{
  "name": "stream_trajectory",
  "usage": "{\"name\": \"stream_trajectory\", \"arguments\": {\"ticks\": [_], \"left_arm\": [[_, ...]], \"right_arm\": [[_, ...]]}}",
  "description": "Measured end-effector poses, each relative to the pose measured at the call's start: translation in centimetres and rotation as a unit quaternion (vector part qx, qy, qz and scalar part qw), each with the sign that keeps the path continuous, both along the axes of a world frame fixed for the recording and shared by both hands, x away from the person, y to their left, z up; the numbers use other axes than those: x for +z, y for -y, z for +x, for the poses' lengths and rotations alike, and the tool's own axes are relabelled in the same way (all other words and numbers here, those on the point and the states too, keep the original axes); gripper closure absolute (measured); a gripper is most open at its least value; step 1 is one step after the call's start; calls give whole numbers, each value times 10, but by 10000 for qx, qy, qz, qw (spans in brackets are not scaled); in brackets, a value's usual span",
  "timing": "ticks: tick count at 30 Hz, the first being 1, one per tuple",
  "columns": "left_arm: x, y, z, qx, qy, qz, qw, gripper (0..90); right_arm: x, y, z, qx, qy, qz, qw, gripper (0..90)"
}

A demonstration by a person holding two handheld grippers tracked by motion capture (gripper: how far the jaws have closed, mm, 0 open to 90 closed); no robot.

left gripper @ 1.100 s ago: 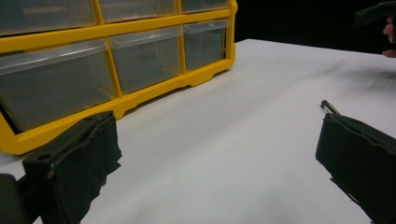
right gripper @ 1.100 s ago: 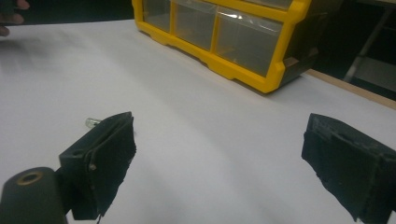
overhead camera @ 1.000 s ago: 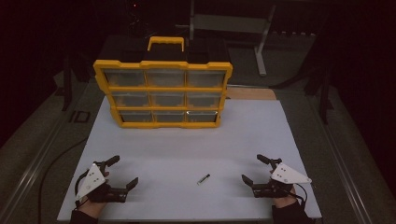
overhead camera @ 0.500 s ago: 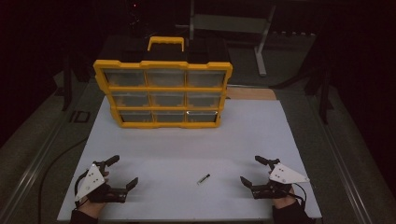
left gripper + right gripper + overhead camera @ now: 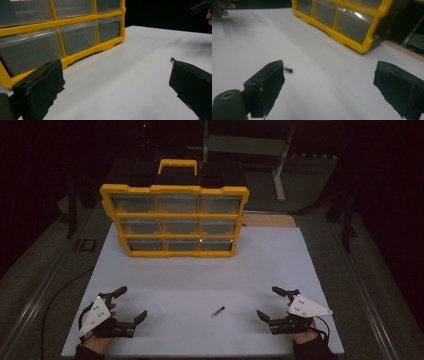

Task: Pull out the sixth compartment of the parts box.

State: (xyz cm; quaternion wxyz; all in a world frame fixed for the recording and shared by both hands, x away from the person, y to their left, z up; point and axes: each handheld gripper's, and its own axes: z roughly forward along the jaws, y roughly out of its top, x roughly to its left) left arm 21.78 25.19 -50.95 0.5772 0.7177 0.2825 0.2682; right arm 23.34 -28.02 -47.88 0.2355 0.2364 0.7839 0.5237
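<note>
small screw (image 5: 217, 311) lies between open tongs; drawer organizer (image 5: 174, 219) behind.

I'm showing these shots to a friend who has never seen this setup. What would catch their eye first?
The yellow drawer organizer stands upright at the far side of the white table, its clear drawers facing the person. Near the front edge, the left gripper and the right gripper rest with jaws spread wide. Between them lies a small dark screw, alone on the white surface and closer to the right gripper.
</note>
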Motion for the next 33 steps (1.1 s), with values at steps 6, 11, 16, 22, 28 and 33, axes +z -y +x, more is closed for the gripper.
{"name": "stream_trajectory", "arguments": {"ticks": [6, 11, 16, 22, 28, 33], "left_arm": [[1, 1, -1, -22, 1, 10, 10000, 2], [1, 1, -1, -5, -12, -24, 10000, 2], [1, 1, -1, -1, -24, -33, 10000, 2], [1, 1, -1, 25, -21, -43, 10000, 2], [2, 1, -1, 18, -15, -44, 10000, 2], [2, 0, -1, 20, -6, -44, 10000, 2]], "right_arm": [[21, -7, -3, 112, 152, -168, 9997, 94], [44, -8, 3, 258, 274, -262, 9989, 80], [64, -12, 13, 367, 434, -371, 9977, 80], [90, -24, 26, 561, 749, -543, 9941, 75], [110, -36, 38, 691, 973, -628, 9909, 75], [120, -47, 50, 765, 1228, -655, 9873, 75]]}}
